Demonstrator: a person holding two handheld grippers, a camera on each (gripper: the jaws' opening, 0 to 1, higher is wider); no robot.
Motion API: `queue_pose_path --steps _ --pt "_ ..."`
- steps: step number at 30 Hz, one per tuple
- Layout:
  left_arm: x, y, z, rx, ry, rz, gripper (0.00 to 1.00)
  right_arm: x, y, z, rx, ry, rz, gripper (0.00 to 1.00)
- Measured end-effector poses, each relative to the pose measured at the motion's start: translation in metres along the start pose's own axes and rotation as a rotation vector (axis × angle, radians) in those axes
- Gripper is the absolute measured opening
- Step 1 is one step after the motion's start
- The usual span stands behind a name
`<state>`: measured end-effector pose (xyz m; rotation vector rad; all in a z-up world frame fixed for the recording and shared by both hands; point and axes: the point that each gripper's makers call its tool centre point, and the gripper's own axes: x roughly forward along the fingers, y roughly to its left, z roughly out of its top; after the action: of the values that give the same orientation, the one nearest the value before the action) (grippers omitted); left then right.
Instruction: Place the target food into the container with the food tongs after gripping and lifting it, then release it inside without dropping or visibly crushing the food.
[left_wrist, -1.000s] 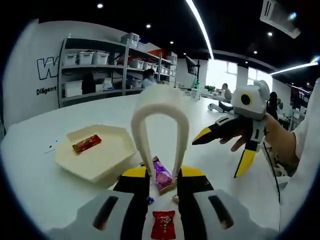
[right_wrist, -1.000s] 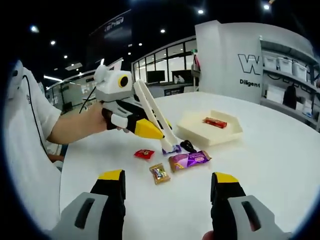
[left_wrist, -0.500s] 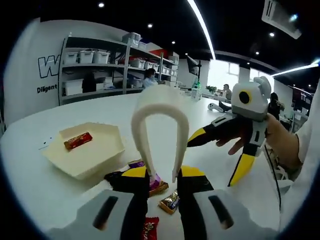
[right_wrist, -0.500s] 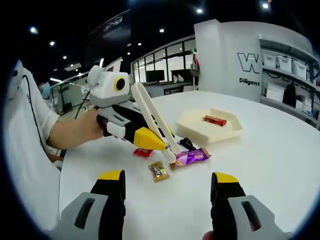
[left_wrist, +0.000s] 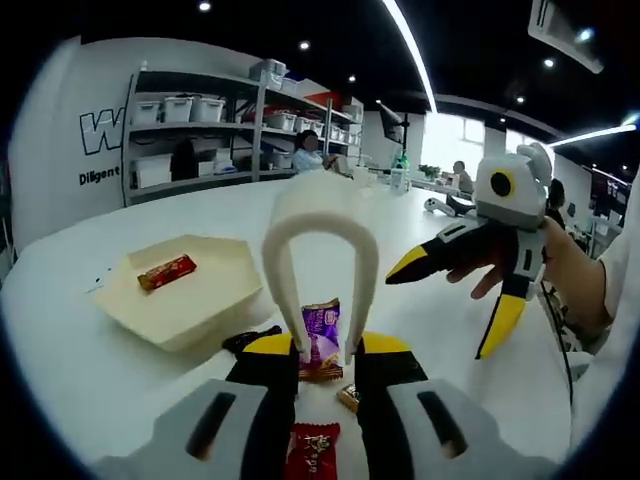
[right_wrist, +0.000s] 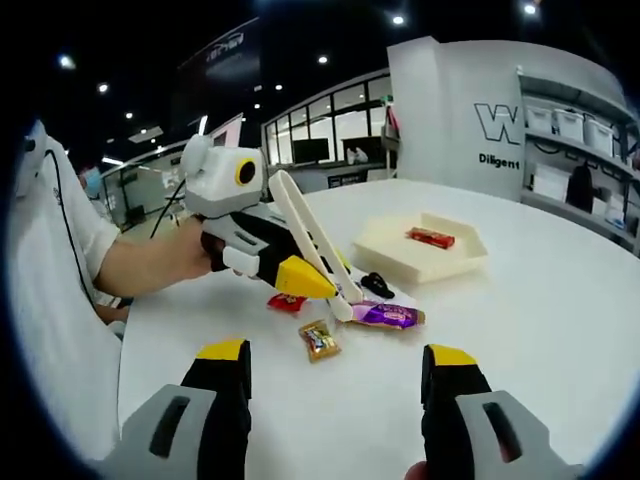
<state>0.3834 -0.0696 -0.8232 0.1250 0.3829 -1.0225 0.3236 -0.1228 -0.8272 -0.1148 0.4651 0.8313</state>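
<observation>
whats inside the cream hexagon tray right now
One red-wrapped candy bar lies inside the cream hexagon tray, near its far side. The near wall hides a strip of the floor behind it.

Dark ceiling (left_wrist: 330, 40) with spotlights — metal shelving (left_wrist: 200, 130) holding white bins, lettered white wall (right_wrist: 470, 120), glass partitions (right_wrist: 330, 125) beyond.

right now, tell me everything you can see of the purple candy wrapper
The shiny purple candy wrapper is a crinkled foil packet with a pale printed logo. It lies on the white table, its near end between the tips of the white plastic tongs held shut in the left gripper. A gold candy lies nearby, apart.
</observation>
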Motion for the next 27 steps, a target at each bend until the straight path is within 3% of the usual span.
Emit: queue_pose_path --steps 7,12,15,20,23,27 --pt "-0.004 0.003 0.004 0.025 -0.011 -0.002 0.21 0.001 0.000 0.001 -0.001 -0.001 0.004 0.67" --pt "-0.001 -0.002 0.014 0.184 -0.031 -0.027 0.20 0.001 -0.001 0.000 0.001 -0.002 0.004 0.67" --pt "0.003 -0.010 0.022 0.305 -0.052 -0.068 0.20 0.000 -0.001 0.000 0.003 -0.003 0.003 0.67" --pt "0.008 -0.018 0.024 0.403 -0.043 -0.158 0.20 -0.002 -0.003 0.000 0.005 -0.006 0.000 0.67" --pt "0.009 -0.017 0.025 0.428 -0.040 -0.184 0.20 -0.003 -0.004 -0.001 0.009 -0.010 -0.002 0.67" --pt "0.009 -0.025 0.023 0.428 -0.031 -0.298 0.21 -0.003 -0.005 -0.004 0.014 -0.006 -0.004 0.67"
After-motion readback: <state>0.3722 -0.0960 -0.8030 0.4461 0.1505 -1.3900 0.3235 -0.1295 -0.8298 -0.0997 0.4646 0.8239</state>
